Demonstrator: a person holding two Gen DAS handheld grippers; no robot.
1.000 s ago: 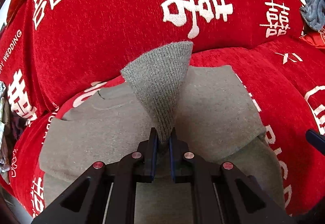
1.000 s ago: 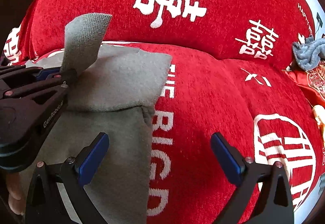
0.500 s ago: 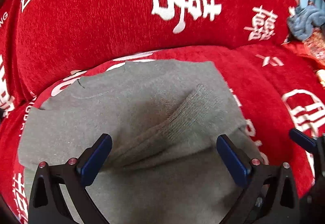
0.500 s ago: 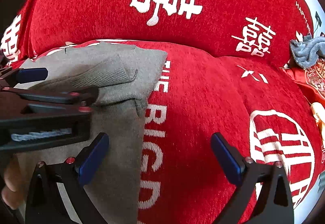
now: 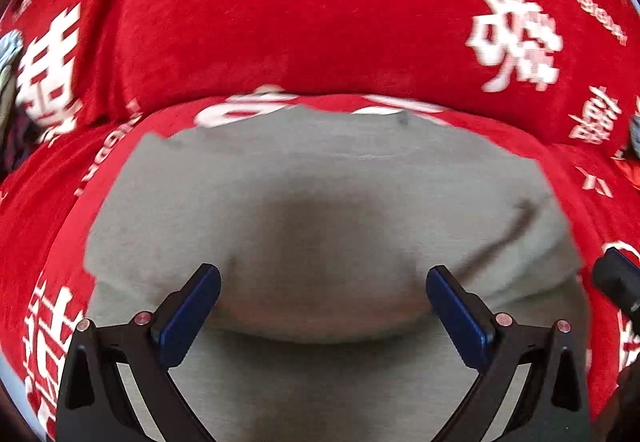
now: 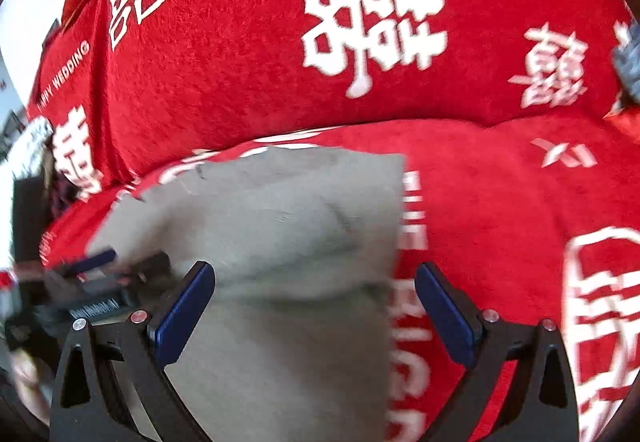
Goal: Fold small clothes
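Your left gripper (image 5: pixel 322 296): jaws just opened wide, gripping nothing | your right gripper (image 6: pixel 314 292): jaws apart, gripping nothing | one grey knitted garment (image 5: pixel 320 201) lying flat beneath both | one red plush sofa cover with white lettering (image 6: pixel 480 201) under and beyond | one grey rag (image 6: pixel 628 57) far right.

garment (image 5: pixel 320 201): plain grey | cover (image 5: pixel 320 21): red, white characters | claw pads (image 5: pixel 188 318): blue

Grey knit garment (image 5: pixel 320 201) lies flat (sleeve folded across it) on the red cover.
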